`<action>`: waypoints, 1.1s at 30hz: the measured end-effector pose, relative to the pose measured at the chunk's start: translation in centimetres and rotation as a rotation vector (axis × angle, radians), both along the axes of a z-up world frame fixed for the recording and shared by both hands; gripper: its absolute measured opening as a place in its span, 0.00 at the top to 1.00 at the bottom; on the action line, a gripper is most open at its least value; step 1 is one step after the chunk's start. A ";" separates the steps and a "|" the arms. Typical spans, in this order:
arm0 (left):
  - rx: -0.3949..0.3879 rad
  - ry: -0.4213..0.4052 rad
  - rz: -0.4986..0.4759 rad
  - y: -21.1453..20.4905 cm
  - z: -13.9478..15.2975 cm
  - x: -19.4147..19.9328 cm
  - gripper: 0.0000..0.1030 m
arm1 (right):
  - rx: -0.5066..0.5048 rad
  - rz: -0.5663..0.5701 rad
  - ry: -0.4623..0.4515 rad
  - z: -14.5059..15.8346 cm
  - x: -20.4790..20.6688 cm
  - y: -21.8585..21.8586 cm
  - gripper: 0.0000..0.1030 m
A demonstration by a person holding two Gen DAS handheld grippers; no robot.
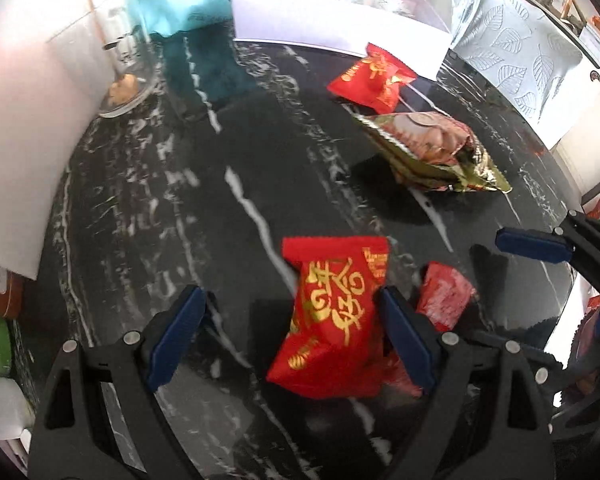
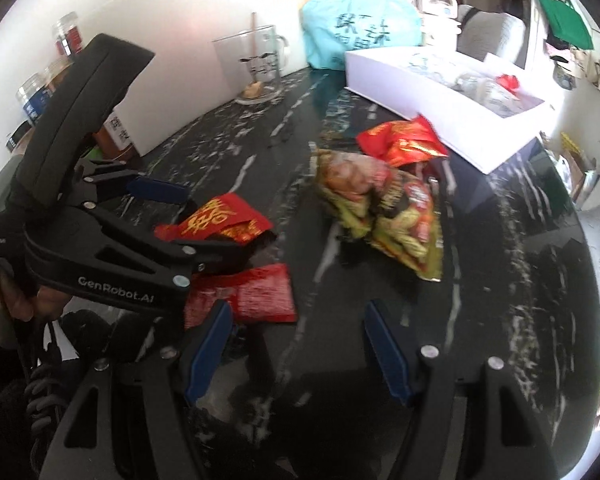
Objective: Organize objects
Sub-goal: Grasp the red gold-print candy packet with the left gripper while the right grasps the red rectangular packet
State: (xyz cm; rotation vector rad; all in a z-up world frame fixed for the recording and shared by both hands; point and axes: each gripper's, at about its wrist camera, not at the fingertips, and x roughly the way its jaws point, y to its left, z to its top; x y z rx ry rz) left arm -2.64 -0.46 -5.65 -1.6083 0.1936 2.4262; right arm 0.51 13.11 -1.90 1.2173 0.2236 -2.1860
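Red packet btwn open left tool fingers

table: black marble with white veins, glossy, filled centre of both views | white wall: ran along frame left | leaf-patterned white cloth: upper right | light: bright daylight glared off white surfaces

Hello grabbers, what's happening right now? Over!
Left gripper open around red gold-lettered snack packet. Right gripper open, empty. Plain red packet close beside.

Both wrist views face the table closely, sharing snacks
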 end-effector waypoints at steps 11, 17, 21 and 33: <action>-0.012 0.044 0.014 -2.3 0.3 0.2 0.14 | 0.084 0.131 0.049 -0.9 2.1 -4.1 0.22; -0.022 0.066 0.016 -2.6 0.4 0.2 0.14 | 0.112 0.128 0.091 -1.3 2.0 -4.9 0.18; -0.010 0.065 0.025 -3.0 0.4 0.2 0.14 | 0.101 0.097 0.103 -1.4 1.6 -4.6 0.18; 0.020 0.050 0.033 -3.1 0.5 0.1 0.16 | 0.046 0.085 0.118 -1.1 1.8 -3.5 0.38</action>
